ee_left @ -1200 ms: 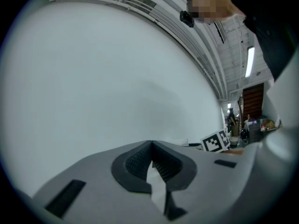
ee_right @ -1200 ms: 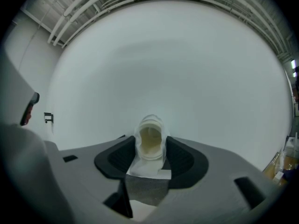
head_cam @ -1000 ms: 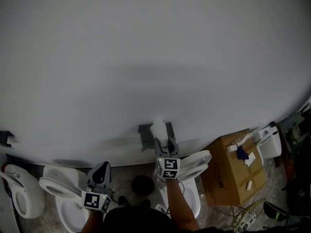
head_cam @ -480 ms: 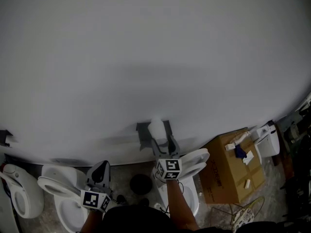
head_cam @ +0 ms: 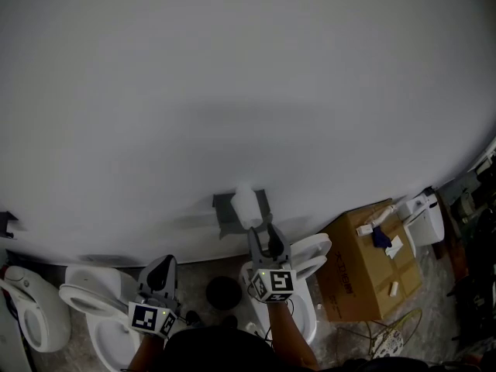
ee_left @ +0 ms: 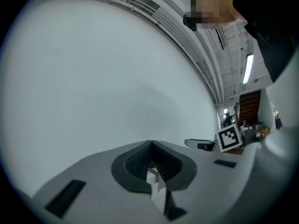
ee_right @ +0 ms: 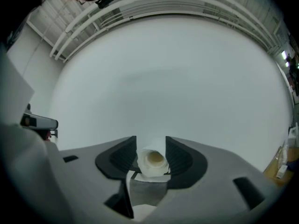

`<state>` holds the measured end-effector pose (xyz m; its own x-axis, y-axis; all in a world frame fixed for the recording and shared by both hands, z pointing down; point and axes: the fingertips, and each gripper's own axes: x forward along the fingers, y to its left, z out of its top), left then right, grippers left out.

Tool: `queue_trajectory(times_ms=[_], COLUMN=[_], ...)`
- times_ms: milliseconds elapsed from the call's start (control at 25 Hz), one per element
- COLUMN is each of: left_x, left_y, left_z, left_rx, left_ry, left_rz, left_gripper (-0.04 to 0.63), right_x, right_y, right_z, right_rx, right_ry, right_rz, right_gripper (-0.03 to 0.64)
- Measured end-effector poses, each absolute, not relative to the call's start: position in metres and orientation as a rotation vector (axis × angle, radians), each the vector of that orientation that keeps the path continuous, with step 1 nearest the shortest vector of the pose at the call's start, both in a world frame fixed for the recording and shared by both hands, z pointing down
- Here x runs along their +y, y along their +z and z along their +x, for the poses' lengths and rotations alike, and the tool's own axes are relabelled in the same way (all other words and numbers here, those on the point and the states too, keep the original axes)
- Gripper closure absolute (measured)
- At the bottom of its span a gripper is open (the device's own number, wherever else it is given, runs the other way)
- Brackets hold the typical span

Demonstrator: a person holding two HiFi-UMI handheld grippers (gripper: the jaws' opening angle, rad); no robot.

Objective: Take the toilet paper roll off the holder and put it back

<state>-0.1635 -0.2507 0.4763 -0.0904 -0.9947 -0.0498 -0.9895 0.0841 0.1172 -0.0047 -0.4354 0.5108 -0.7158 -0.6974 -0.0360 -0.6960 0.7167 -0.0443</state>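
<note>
Right gripper (ee_right: pixel 151 140): held level, pointing at the white wall (head_cam: pixel 248 91). Its jaws have just been closing, and the toilet paper roll (ee_right: pixel 153 161) sits between them, both pads pressed against its sides, the cardboard core end facing the camera. A loose sheet hangs from the roll on the left-jaw side. In the head view the roll stands just ahead of the right gripper's tips, against the grey holder (head_cam: pixel 225 214) on the wall; whether the roll is clear of the holder cannot be told. Left gripper (ee_left: pixel 151 144): jaws pressed together, nothing between them, also facing the wall, low and well off to the left of the right gripper and apart from the roll. Below the right gripper is a white toilet (head_cam: pixel 306 258); to its right, a cardboard box (head_cam: pixel 364 273). A second toilet (head_cam: pixel 93 301) sits just left of the left gripper.
</note>
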Motion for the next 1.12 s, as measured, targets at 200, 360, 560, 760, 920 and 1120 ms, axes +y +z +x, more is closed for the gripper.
queue_trajectory(times_ms=[200,360,560,760,920,1120], left_x=[-0.252,-0.253,-0.253,-0.252,-0.252,-0.250], left_y=[0.476,0.474,0.470,0.468,0.468,0.469], left_z=[-0.163,-0.163,-0.163,-0.160,-0.159,-0.159], left_rx=[-2.283,-2.286,-2.291,-2.284,-2.282,-2.283], left_ry=[-0.177,-0.181,-0.191,-0.180,-0.172,-0.157], left_rz=[2.098,2.099,2.114,2.130,2.138,2.137], left_gripper=[0.592,0.592,0.592,0.592,0.592,0.592], right_x=[-0.417,-0.406,-0.397,-0.378,-0.373,-0.373], right_y=[0.500,0.494,0.479,0.473,0.470,0.468], right_z=[0.009,0.027,0.046,0.052,0.053,0.056], right_rx=[2.905,2.894,2.854,2.876,2.850,2.832], right_ry=[0.016,0.025,0.034,0.069,0.123,0.120], right_rz=[-1.157,-1.177,-1.188,-1.144,-1.149,-1.159], right_gripper=[0.522,0.583,0.612,0.614,0.614,0.614])
